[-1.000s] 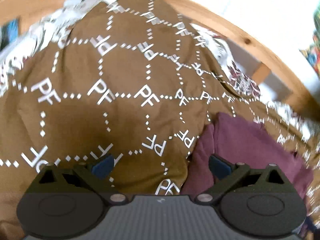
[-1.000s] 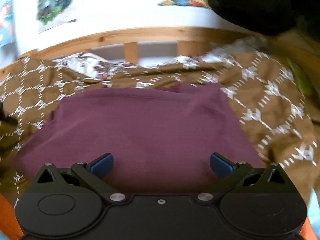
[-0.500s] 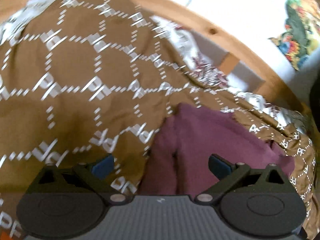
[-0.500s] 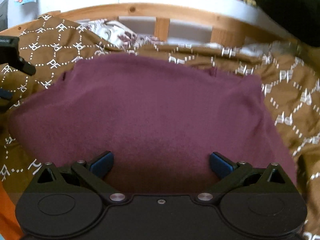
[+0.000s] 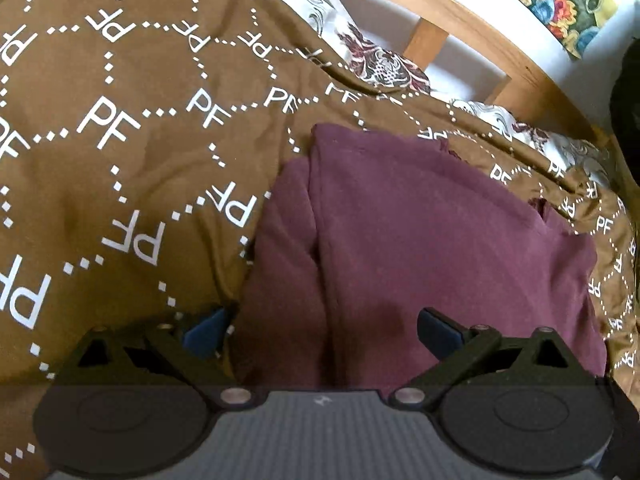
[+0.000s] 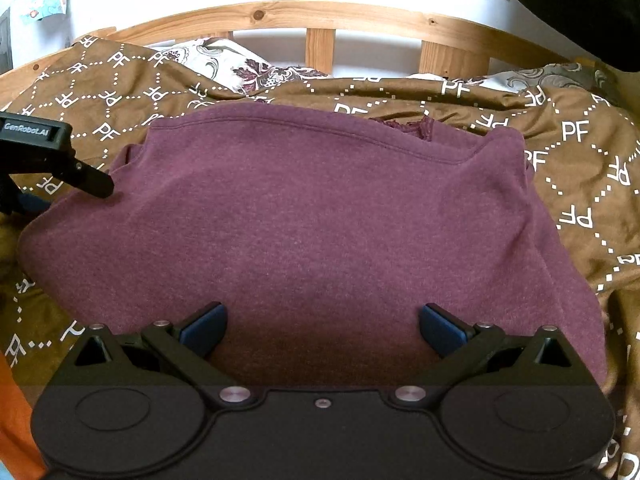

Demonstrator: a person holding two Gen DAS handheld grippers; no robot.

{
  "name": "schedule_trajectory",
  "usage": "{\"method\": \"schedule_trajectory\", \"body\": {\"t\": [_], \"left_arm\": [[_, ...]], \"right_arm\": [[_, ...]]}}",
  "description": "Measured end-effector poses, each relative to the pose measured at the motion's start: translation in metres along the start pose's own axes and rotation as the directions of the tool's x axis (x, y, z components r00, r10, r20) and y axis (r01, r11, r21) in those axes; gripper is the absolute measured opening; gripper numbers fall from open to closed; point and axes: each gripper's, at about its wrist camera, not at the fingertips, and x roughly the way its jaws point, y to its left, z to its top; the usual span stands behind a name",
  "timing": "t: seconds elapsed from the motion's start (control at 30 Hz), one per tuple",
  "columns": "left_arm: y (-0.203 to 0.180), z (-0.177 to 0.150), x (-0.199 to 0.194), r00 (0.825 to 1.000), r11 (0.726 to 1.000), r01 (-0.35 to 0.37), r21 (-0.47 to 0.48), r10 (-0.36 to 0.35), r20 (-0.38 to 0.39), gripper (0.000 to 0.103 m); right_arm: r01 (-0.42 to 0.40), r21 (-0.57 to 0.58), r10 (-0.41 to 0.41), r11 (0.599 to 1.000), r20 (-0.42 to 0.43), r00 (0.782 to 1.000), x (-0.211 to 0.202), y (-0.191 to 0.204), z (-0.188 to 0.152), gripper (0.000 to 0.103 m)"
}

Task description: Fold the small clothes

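A maroon garment (image 6: 320, 216) is seen spread flat on a brown bedcover (image 5: 120, 140) printed with white "PF" letters and dotted hexagons. In the right wrist view, the garment fills the middle of the picture, with a stitched hem (image 6: 304, 128) running along its far edge and a small ragged patch of the same colour showing just behind that hem on the right. The right gripper (image 6: 323, 326) is held low over the near edge of the garment, its 2 blue-tipped fingers (image 6: 202, 328) spread wide with only cloth seen between them and nothing gripped. In the left wrist view, the left gripper (image 5: 320, 330) is likewise spread wide and empty; its left finger (image 5: 204, 330) is placed over the bedcover at the garment's left border, while its right finger is placed over the maroon cloth. A lengthwise crease (image 5: 320, 240) is seen in the garment there, with a narrower flap lying to its left. From the right wrist view, the black body of the left gripper (image 6: 52, 160) is seen at the garment's left edge, one fingertip reaching the cloth. A wooden bed rail (image 6: 320, 20) with upright slats is seen beyond the bedcover, a floral pillow (image 6: 236, 66) is tucked against it, and colourful pictures (image 5: 576, 4) are seen on the white wall behind.
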Motion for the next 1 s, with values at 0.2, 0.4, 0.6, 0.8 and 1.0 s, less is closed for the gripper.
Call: {"method": "schedule_trajectory", "body": {"t": [0.2, 0.4, 0.6, 0.8, 1.0], "left_arm": [[0.01, 0.004, 0.0, 0.999, 0.998, 0.04, -0.042, -0.041, -0.023, 0.102], [0.018, 0.004, 0.003, 0.995, 0.995, 0.059, -0.082, -0.065, -0.071, 0.102], [0.012, 0.0, 0.004, 0.996, 0.999, 0.016, -0.037, -0.02, -0.087, 0.102], [0.007, 0.0, 0.004, 0.996, 1.0, 0.002, -0.008, -0.003, -0.089, 0.102], [0.006, 0.0, 0.005, 0.996, 1.0, -0.01, -0.002, 0.01, -0.09, 0.102]], "right_arm": [[-0.003, 0.002, 0.003, 1.0, -0.001, 1.0, 0.001, -0.001, 0.0, 0.102], [-0.003, 0.003, 0.003, 1.0, -0.001, 1.0, 0.001, -0.001, 0.0, 0.102], [-0.003, 0.003, 0.003, 1.0, 0.0, 1.0, 0.001, -0.001, 0.0, 0.102], [-0.003, 0.003, 0.004, 1.0, -0.001, 1.0, 0.001, -0.001, 0.0, 0.103], [-0.004, 0.003, 0.004, 1.0, -0.001, 1.0, 0.001, -0.002, 0.0, 0.102]]}}
